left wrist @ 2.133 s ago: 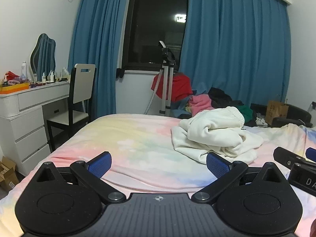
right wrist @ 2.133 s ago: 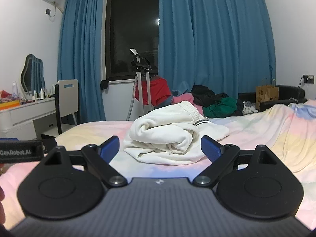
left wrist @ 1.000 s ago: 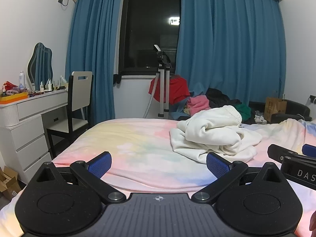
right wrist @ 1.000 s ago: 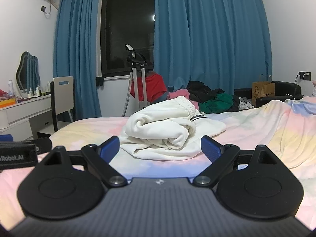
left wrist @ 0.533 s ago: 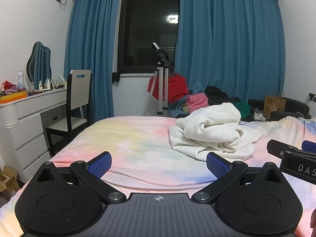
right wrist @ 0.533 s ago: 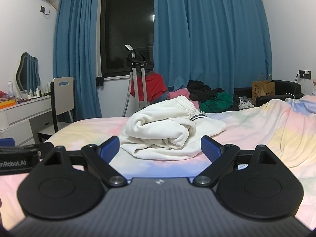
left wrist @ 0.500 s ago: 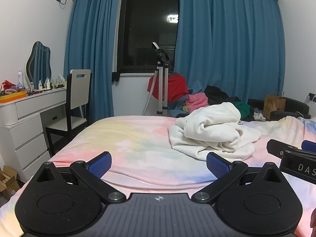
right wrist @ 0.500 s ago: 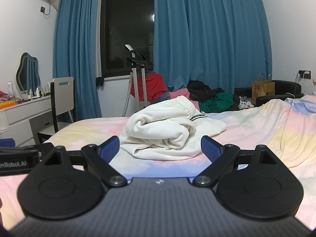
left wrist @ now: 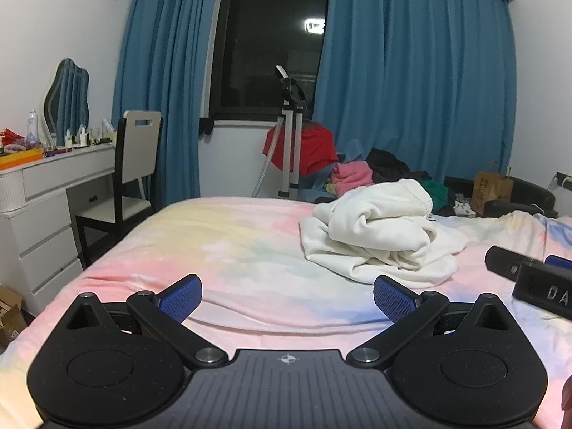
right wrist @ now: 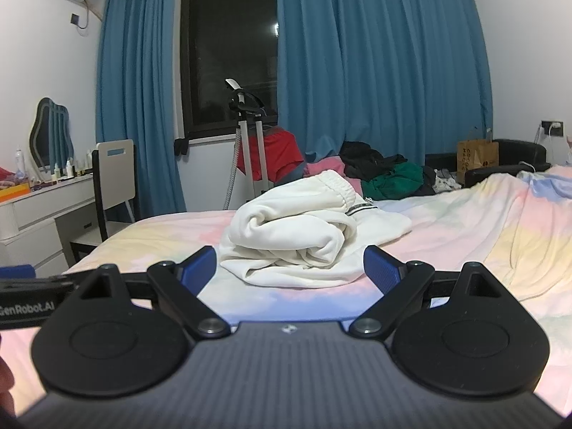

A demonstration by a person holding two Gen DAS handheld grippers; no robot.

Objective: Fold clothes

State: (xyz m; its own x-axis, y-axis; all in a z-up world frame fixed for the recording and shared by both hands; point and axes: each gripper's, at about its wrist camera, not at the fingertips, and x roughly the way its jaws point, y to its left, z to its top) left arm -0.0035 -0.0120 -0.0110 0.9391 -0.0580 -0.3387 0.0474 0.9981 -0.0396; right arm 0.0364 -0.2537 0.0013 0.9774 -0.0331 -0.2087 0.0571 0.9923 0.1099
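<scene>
A white garment (left wrist: 382, 232) was seen lying in a crumpled heap on the bed (left wrist: 228, 243). The bed was covered with a sheet of soft pink, yellow and blue patches. The garment's stretchy band was turned up at the top of the heap.

The left gripper (left wrist: 286, 295) was held low over the near edge of the bed. Its 2 blue pads (left wrist: 180, 296) were spread wide, and nothing was held between them. The garment was seen ahead of it and off to its right, not touched.

The right gripper (right wrist: 289, 270) was also spread wide, with nothing held. The garment (right wrist: 304, 239) was seen right in front of it, between its 2 pads (right wrist: 380, 273) in the picture but farther back on the bed.

Part of the right gripper was seen at the right edge of the left view.

Behind the bed, blue curtains (right wrist: 375, 71) were hung beside a dark window (right wrist: 228, 53). A pile of clothes (right wrist: 386, 175) was seen under the curtains. A chair (left wrist: 132, 171) was pushed up to a white desk (left wrist: 43, 193) on the left.
</scene>
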